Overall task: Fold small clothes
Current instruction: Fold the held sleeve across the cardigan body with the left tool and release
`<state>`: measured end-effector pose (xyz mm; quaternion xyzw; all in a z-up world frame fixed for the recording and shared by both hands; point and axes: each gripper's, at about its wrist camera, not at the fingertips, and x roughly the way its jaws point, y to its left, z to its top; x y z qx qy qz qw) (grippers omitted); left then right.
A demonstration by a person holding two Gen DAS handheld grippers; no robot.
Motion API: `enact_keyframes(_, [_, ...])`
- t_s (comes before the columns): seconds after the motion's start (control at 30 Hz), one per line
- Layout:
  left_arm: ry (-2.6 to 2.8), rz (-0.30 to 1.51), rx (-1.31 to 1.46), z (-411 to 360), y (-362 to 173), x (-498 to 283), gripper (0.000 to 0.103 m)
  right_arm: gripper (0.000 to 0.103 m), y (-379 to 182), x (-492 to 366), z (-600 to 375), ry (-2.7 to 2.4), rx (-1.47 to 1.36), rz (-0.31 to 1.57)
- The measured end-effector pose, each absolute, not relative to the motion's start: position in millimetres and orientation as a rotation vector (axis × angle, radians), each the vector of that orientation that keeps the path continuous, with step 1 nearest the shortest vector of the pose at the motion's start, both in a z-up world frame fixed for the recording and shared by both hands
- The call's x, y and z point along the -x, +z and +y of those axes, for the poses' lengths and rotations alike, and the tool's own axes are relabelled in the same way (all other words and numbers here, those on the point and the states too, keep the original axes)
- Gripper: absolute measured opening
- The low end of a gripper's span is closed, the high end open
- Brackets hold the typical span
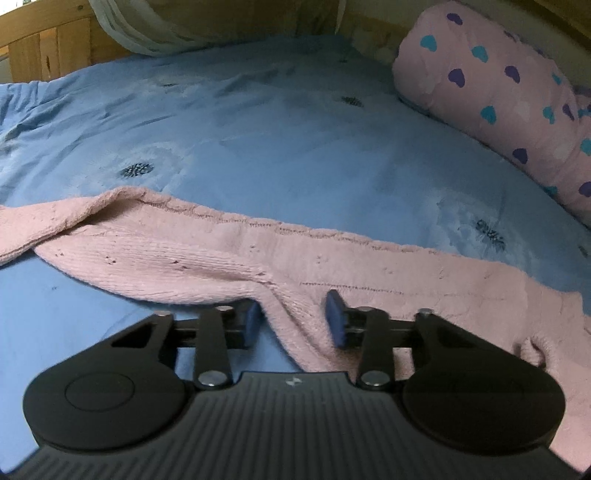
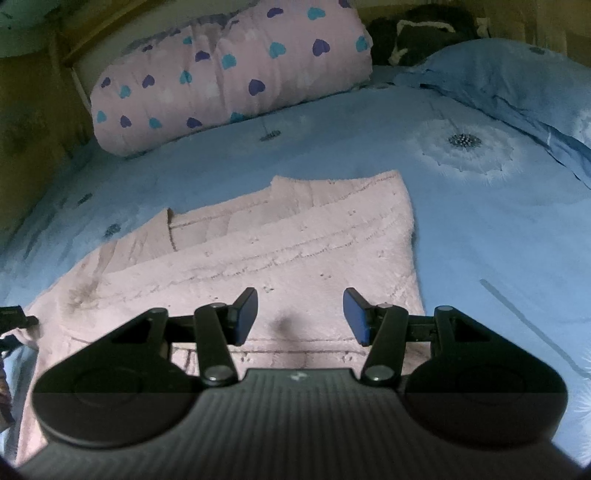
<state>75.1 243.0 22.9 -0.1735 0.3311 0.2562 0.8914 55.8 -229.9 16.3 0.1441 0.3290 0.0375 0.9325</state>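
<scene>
A pink knit garment (image 1: 229, 258) lies across the blue bedspread (image 1: 258, 129), one sleeve stretching off to the left. My left gripper (image 1: 293, 319) sits low at the garment's near edge. A raised fold of the knit fills the gap between its blue pads (image 1: 336, 321), which press on it from both sides. In the right wrist view the same garment (image 2: 280, 236) lies flat with folded layers at its far end. My right gripper (image 2: 301, 317) hovers over its near part, open, with nothing between the fingers.
A pink rolled quilt with heart prints (image 1: 498, 96) (image 2: 221, 81) lies along the wall side of the bed. A blue pillow (image 2: 517, 81) and dark bundled items (image 2: 424, 33) are at the far right. A wooden bed frame (image 1: 44, 51) stands behind.
</scene>
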Motion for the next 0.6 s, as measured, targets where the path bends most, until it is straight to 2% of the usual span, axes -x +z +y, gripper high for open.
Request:
enact_keyframes(0.1, [0.518, 0.671, 0.379, 245.1, 25.2, -72.1, 0.026, 0.054, 16.7, -55.3, -231.3, 0.075, -0.303, 0.666])
enact_keyframes(0.6, [0.400, 0.480, 0.313, 208.2, 77.3, -48.4, 0.021, 0.054, 18.7, -52.2, -230.3, 0.084, -0.314, 0.631])
